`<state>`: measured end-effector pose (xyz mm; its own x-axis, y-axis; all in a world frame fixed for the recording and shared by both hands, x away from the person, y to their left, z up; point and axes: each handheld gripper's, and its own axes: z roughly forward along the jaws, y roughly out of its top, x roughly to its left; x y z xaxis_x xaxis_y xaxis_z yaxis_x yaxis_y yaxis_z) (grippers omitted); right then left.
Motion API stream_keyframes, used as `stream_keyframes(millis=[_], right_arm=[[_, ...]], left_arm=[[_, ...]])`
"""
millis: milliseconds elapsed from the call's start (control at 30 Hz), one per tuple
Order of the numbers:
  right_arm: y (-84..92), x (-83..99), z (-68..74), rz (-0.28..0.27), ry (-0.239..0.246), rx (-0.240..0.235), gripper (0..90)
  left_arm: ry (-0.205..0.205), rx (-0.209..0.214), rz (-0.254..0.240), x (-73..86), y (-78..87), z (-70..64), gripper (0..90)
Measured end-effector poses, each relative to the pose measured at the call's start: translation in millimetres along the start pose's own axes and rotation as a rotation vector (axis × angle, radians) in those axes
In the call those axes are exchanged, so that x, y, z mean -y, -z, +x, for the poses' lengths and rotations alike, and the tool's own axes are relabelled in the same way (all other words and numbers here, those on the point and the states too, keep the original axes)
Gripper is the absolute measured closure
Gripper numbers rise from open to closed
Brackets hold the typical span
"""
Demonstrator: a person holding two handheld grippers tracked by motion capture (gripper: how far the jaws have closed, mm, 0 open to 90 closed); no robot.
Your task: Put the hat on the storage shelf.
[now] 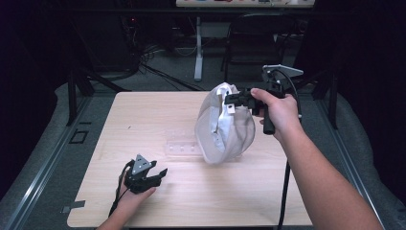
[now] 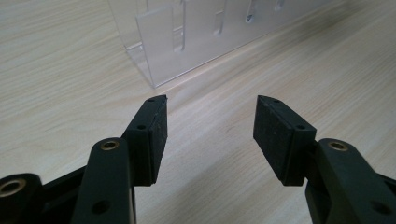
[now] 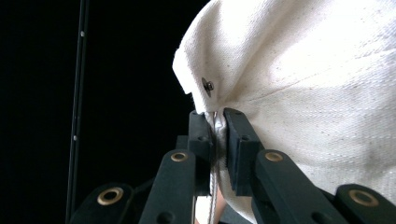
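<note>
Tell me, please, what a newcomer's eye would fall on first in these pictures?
The white cloth bag stands out, lifted over the middle of the table by the right tongs, shut on its upper edge. Nearer the front, the left tongs rest open on the wood, facing a clear plastic rack that lies beside the bag.

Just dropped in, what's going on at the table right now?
The right gripper is clamped on the top edge of a white cloth bag and holds it up, its bottom at the table. The left gripper rests open and empty near the front edge. A clear plastic rack lies beside the bag.
</note>
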<state>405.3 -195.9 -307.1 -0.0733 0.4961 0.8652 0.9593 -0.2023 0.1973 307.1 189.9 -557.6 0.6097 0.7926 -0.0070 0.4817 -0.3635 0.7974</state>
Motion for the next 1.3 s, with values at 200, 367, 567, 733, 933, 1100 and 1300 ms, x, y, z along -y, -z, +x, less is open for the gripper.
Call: stream_keyframes(millis=[200, 367, 567, 733, 933, 1100, 1300], right_arm=[[-3.7, -7.6, -0.2, -0.026, -0.010, -0.008, 82.1], [-6.1, -12.0, -0.9, -0.042, -0.019, -0.014, 82.1], [-7.4, -15.3, 1.1, -0.061, -0.020, -0.023, 82.0], [-9.3, -17.5, -0.3, -0.070, -0.023, -0.016, 82.1], [-11.4, -18.8, -0.6, -0.080, -0.022, -0.013, 82.0], [-12.4, -19.8, -0.8, -0.092, -0.019, -0.014, 82.0], [-13.8, -19.8, -0.2, -0.099, -0.021, -0.011, 82.0]], left_arm=[[0.001, 0.016, -0.004, -2.2, -0.9, -2.7, 45.1], [0.016, 0.040, -0.025, -8.6, -3.0, -6.6, 45.2], [-0.013, 0.059, -0.026, -21.3, -8.0, -20.0, 47.1], [-0.047, 0.080, -0.038, -37.5, -14.0, -34.5, 49.1], [-0.078, 0.094, -0.062, -57.8, -23.3, -49.0, 51.4], [-0.097, 0.107, -0.064, -70.7, -30.1, -61.0, 52.4], [-0.144, 0.093, -0.083, -86.0, -34.3, -77.9, 50.9]])
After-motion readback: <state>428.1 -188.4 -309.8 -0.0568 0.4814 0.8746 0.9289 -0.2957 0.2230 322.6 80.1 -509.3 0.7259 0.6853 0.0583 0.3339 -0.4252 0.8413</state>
